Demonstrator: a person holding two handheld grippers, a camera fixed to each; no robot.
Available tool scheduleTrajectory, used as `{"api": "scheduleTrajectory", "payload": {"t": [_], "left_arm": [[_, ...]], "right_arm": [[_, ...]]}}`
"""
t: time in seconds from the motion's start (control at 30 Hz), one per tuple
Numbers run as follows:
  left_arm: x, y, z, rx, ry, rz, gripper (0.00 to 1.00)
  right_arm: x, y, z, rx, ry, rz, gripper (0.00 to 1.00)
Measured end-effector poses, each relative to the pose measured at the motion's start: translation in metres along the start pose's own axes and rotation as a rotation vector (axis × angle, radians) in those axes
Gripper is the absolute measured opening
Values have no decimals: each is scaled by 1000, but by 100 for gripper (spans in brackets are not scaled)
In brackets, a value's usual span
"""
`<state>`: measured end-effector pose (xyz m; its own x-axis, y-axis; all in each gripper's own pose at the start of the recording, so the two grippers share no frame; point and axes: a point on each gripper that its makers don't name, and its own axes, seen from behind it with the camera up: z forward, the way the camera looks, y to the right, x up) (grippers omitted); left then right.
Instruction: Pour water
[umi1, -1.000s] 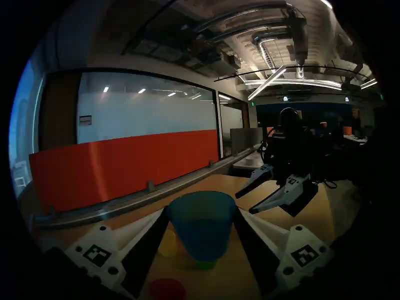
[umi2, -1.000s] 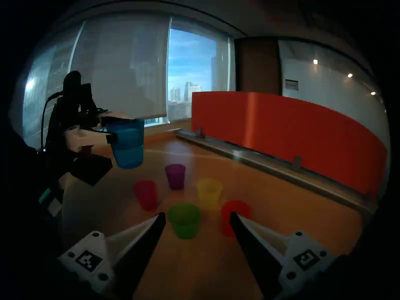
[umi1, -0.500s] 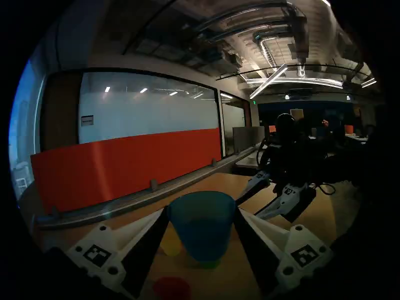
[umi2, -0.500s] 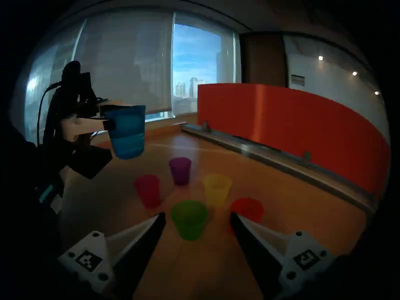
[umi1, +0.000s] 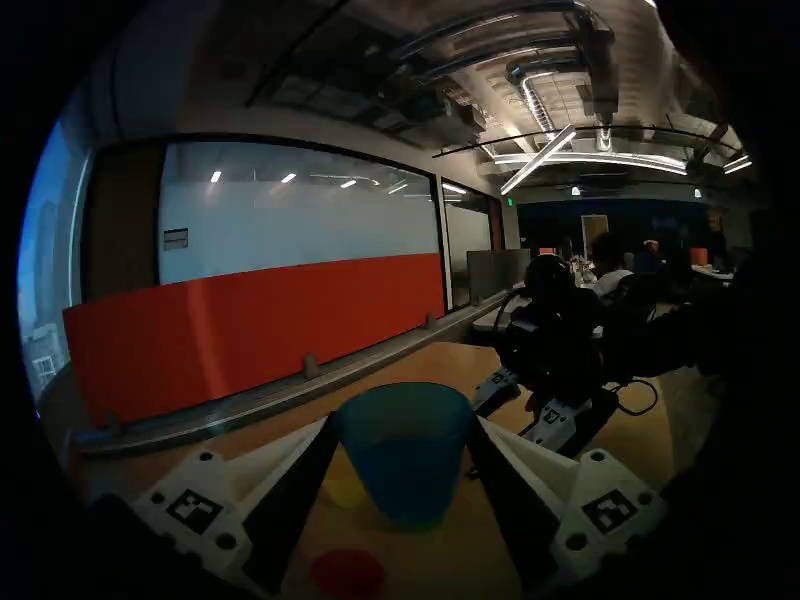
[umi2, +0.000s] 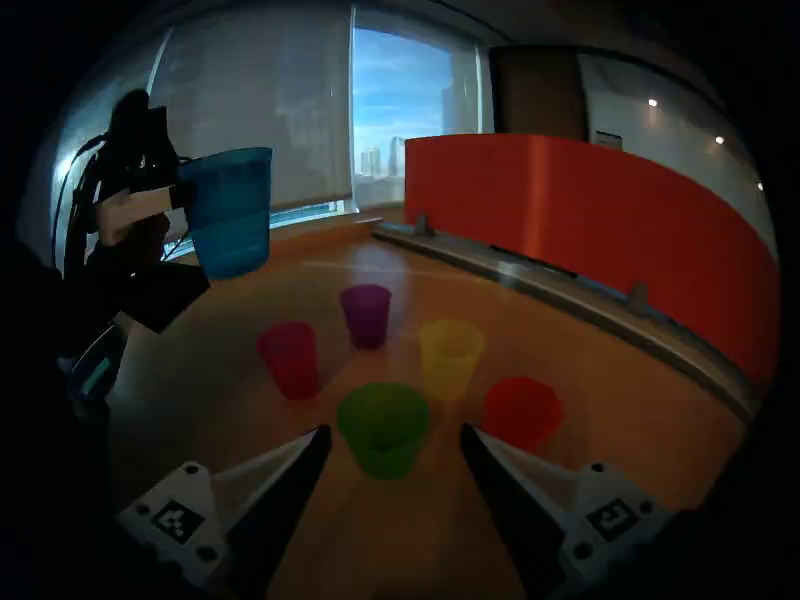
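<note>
A blue cup (umi1: 405, 460) is held upright between the fingers of my left gripper (umi1: 402, 425), lifted above the wooden table (umi2: 620, 420). In the right gripper view the same blue cup (umi2: 230, 210) hangs at the upper left in the left gripper (umi2: 150, 205). Below it on the table stand a purple cup (umi2: 366, 313), a pink cup (umi2: 290, 358), a yellow cup (umi2: 450, 357), a green cup (umi2: 383, 428) and a red cup (umi2: 521, 412). My right gripper (umi2: 395, 432) is open, with the green cup just ahead of its fingertips. I cannot tell what the blue cup holds.
An orange partition (umi2: 600, 210) on a metal rail (umi2: 560, 290) runs along the table's far edge. Windows (umi2: 400, 110) lie behind the left gripper. In the left gripper view, the right gripper (umi1: 520, 405) and the dark arm holding it sit to the right.
My right gripper has come lower and closer to the group of cups. The blue cup has risen and drifted left in the right gripper view, still in the left gripper.
</note>
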<state>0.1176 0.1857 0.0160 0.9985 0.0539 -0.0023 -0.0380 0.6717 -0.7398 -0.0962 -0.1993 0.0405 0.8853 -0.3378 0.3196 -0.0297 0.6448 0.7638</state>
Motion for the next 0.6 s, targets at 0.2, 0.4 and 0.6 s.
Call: {"api": "scheduleTrajectory", "payload": {"t": [0.2,0.4,0.6], "left_arm": [[-4,-4,-4,10,-3,-2,89],[-9,-10,-9,23,-8,-7,89],[-9,-16,-14,36,-9,-9,90]], "right_arm": [[-10,-2,14,13,-23,3,99],[-18,-5,27,22,-44,-6,99],[-22,-8,39,26,-58,-21,100]]}}
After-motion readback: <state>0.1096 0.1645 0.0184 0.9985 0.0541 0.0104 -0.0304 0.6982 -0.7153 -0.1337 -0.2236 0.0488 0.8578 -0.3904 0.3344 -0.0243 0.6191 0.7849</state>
